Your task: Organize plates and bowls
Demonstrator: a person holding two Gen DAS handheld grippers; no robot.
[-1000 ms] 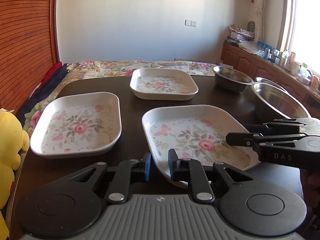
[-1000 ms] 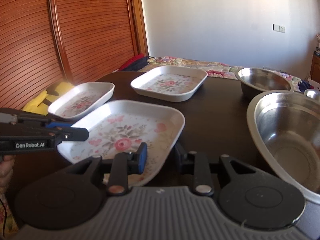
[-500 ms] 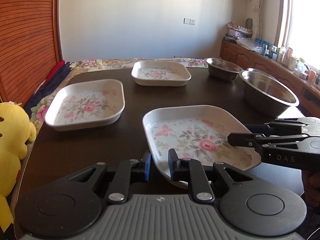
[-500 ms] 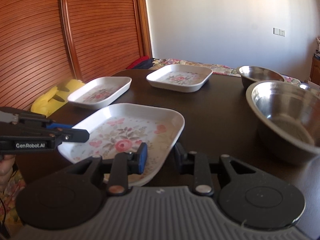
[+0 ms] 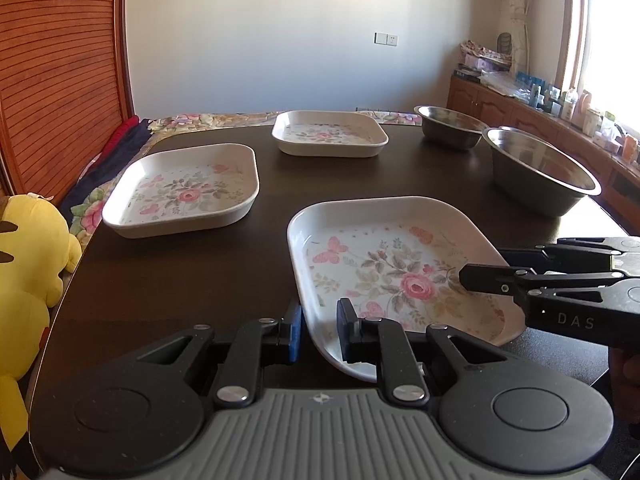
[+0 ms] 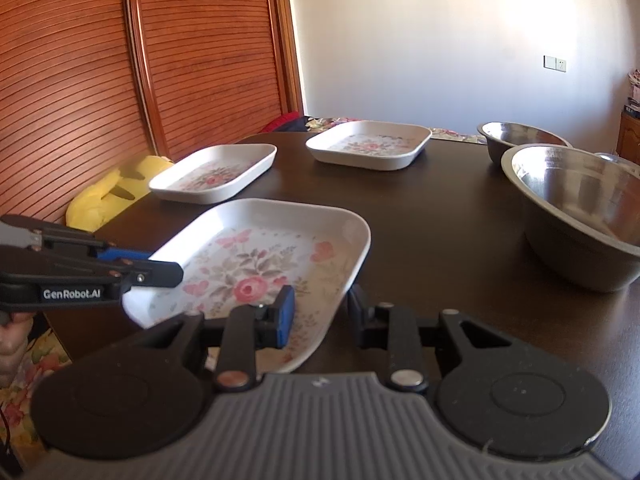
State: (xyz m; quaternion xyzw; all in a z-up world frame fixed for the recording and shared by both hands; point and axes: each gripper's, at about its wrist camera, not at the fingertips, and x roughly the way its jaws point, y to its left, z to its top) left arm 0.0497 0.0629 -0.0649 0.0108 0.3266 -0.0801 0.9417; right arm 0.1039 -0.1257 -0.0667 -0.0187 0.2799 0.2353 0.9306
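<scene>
Both grippers clamp the near floral plate by opposite rims: left gripper on its left edge, right gripper on its right edge, jaws narrowed onto the rim. Plate sits at the dark counter's near side. Two more floral plates farther back, apart. Two steel bowls on the right.

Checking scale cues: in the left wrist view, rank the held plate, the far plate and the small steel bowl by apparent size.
1. Held plate, largest, though nearest the camera.
2. Far plate.
3. Small steel bowl, smallest, partly hidden by the big bowl.
</scene>
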